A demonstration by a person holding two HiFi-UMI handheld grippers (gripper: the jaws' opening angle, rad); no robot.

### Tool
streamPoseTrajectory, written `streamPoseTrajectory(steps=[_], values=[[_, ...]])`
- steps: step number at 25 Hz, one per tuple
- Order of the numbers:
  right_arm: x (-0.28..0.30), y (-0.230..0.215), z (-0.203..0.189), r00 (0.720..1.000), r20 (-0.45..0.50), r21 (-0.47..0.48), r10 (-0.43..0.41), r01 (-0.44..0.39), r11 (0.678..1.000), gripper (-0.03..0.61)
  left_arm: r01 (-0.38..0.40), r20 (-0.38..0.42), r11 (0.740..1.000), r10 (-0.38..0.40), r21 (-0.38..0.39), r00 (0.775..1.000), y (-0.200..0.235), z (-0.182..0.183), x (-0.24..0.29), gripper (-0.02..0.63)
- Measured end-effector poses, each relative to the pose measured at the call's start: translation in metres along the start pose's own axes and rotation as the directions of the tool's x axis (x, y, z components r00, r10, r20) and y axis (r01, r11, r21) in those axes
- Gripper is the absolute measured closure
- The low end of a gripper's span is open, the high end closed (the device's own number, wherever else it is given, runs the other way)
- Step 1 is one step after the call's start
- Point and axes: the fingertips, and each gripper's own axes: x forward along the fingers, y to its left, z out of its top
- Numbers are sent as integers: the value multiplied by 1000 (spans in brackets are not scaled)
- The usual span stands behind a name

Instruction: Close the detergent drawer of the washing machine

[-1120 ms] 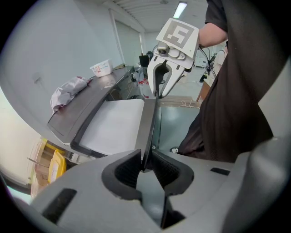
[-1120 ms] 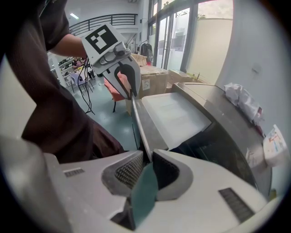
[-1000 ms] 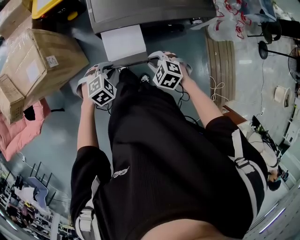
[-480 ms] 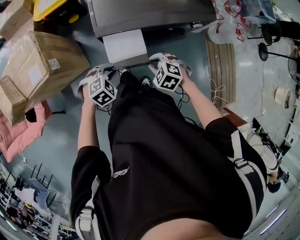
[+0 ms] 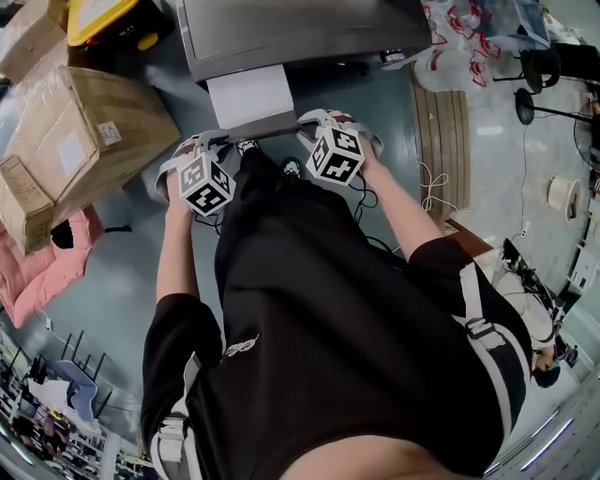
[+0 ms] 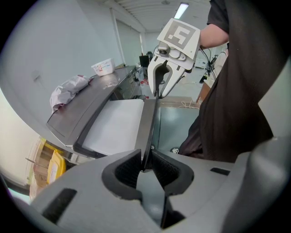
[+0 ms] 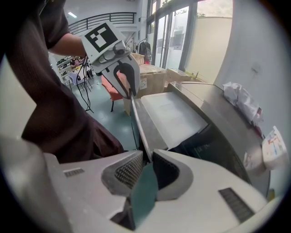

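Note:
The washing machine has a grey steel top, and its white detergent drawer sticks out toward me. The drawer's grey front panel runs across its near end. My left gripper is shut on the panel's left end, whose thin edge sits pinched between the pads. My right gripper is shut on the panel's right end. Each gripper shows in the other's view, the right gripper and the left gripper, at the far end of the panel.
Cardboard boxes and a pink heap lie on the floor to the left. A ribbed mat and plastic bags are on the right. A crumpled bag and a cup rest on the machine top.
The white drawer sticks out of the machine a little less than a second ago. Both grippers keep their hold on its front panel.

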Motion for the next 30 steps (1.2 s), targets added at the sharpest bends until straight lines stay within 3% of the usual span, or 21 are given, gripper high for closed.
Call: streamPoseTrajectory(steps=[30], values=[[5, -20, 6, 1000, -19, 3, -5, 5, 1000, 505, 2, 14, 1000, -2, -8, 1000, 21, 2, 3, 535]])
